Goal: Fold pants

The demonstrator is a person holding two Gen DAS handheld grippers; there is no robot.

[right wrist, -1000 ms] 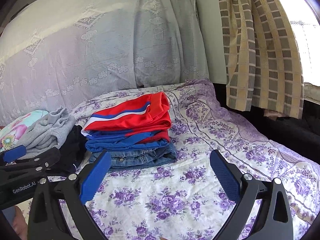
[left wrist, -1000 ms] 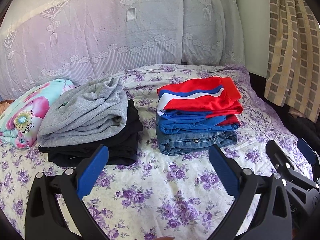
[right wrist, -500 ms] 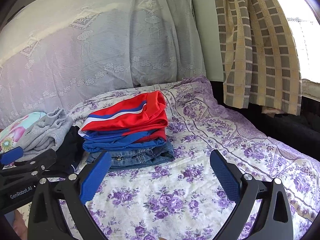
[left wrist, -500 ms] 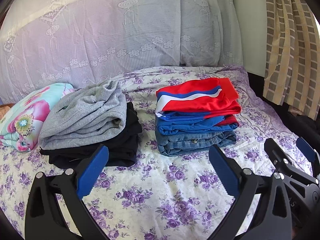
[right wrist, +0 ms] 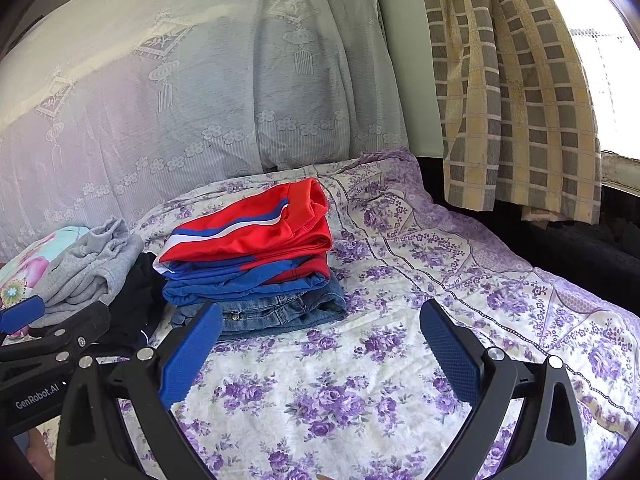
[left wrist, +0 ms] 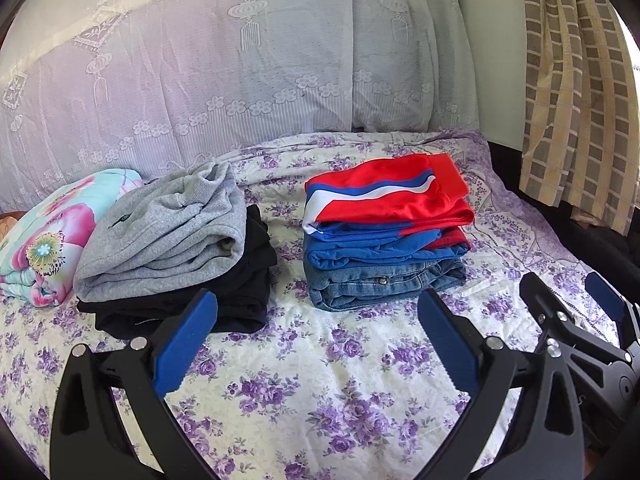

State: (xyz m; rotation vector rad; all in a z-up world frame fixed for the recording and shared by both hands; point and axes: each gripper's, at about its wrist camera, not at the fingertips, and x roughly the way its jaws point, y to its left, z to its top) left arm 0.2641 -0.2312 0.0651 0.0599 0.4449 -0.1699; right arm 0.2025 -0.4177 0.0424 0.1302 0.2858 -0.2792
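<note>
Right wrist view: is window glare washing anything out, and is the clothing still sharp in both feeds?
Right wrist view: the window beside the checked yellow-grey curtain is blown out white, yet the red, blue and denim folded stack stays sharp. Left wrist view: even light, no glare, the grey sweatshirt pile is crisp; fisheye bends both views' edges.

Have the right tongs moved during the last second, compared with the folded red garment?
Yes. In the right wrist view the red garment sits slightly lower and further left against the right tongs, so they tilted up and right.
</note>
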